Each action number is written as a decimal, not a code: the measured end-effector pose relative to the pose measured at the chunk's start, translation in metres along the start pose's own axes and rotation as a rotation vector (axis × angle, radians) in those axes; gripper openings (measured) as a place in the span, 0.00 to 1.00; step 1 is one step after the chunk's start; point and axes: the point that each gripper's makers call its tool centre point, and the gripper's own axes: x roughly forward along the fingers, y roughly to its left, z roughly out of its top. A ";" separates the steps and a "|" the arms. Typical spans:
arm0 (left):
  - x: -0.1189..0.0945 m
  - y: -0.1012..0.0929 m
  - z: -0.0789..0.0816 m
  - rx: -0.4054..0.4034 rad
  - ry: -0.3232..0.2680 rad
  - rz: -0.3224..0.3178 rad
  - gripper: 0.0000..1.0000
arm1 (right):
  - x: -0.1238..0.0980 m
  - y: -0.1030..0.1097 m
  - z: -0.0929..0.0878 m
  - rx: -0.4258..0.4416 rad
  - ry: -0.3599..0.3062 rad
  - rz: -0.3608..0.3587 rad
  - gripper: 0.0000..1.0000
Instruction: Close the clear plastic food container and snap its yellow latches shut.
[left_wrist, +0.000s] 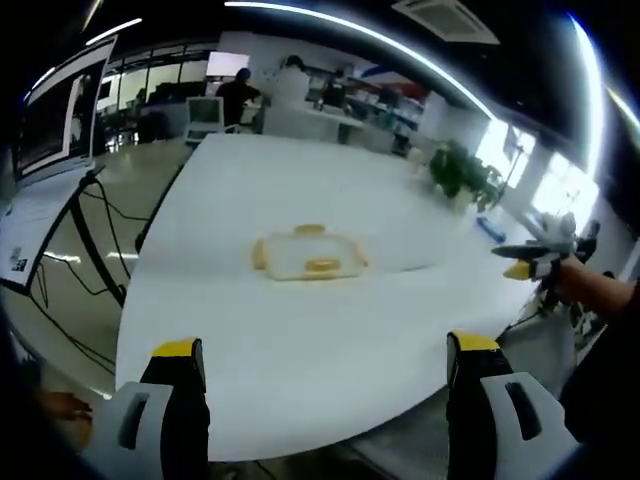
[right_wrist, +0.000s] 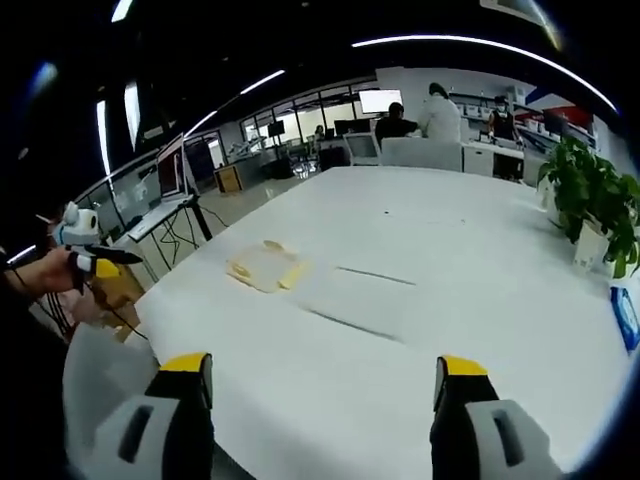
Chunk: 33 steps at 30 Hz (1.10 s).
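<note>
While the left gripper hangs jaws apart, the container sits on the table at 12 o'clock, well ahead. Right gripper spread too; the container lies at 11 o'clock, well off.

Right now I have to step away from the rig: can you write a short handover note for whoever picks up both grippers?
Left gripper: open, holding nothing, held back at the near edge of the large white table.
Right gripper: open, holding nothing, also held off over the table.
The clear plastic food container with yellow latches lies out in the middle of the table, untouched by either gripper. From here I cannot tell whether its lid is seated.
Done: nothing visible yet.
Left: bring both grippers in, close the lid, snap each yellow latch shut.
</note>
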 end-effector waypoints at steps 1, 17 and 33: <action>0.000 0.001 0.001 0.001 -0.001 0.003 0.99 | 0.001 0.000 0.002 -0.010 -0.008 -0.001 0.89; 0.011 0.005 -0.006 0.000 0.033 0.018 0.99 | 0.015 -0.006 0.009 -0.083 0.007 0.044 0.98; 0.034 -0.002 -0.004 0.076 0.079 -0.013 0.99 | 0.031 -0.004 0.017 -0.153 0.022 0.105 0.99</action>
